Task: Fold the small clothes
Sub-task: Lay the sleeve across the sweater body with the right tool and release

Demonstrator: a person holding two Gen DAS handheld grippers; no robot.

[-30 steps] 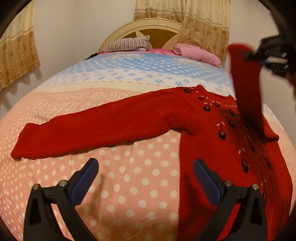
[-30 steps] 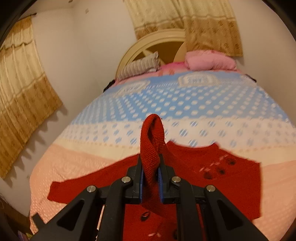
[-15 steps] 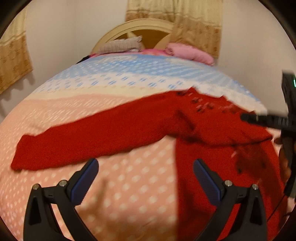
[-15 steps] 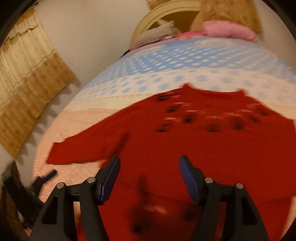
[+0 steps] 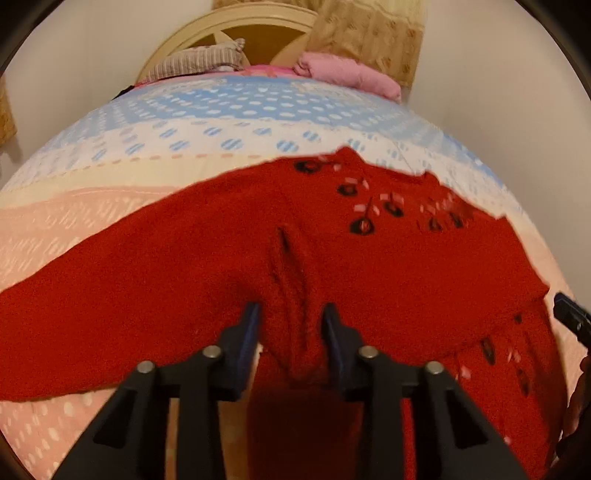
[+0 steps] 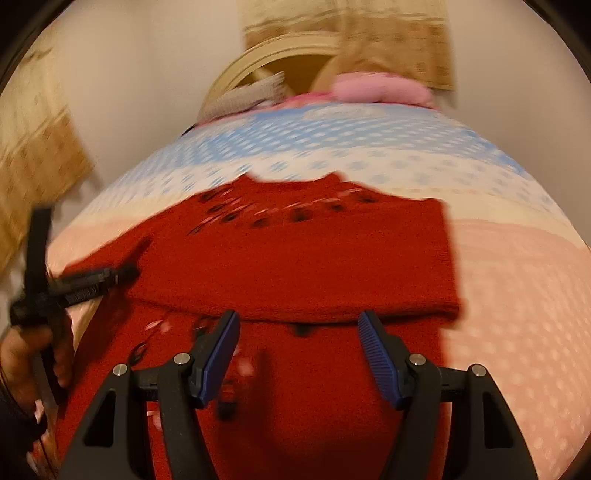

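Left gripper (image 5: pixel 291 325): clamped on a bunched ridge of the red sweater (image 5: pixel 369 266), at the armpit where the long sleeve meets the body; the blue pads press the wool from both sides and a vertical pleat rises between them.
Left gripper, seen from the right wrist camera (image 6: pixel 92 278): low at the sweater's left side, its dark tips on the wool, blurred; a hand (image 6: pixel 26 354) grips its handle.
Right gripper (image 6: pixel 299 350): fingers spread apart, nothing between them, hovering over the lower body of the sweater, just below the folded sleeve's near edge.
Right gripper, seen from the left wrist camera (image 5: pixel 570 319): only a dark tip at the sweater's right edge; its spread cannot be told from there.
Sweater: lies flat on the bed (image 5: pixel 110 184), neck toward the headboard (image 5: pixel 236 33), dark flower decorations across the chest.
Sweater's right sleeve (image 6: pixel 295 273): folded across the chest as a flat band.
Sweater's left sleeve (image 5: pixel 92 295): stretched out sideways over the pink dotted part of the bedspread.
Beyond the sweater: blue dotted bedspread, then a striped pillow (image 5: pixel 199 61) and a pink pillow (image 5: pixel 347 72) against the headboard.
Behind the headboard: a tan curtain (image 5: pixel 369 33).
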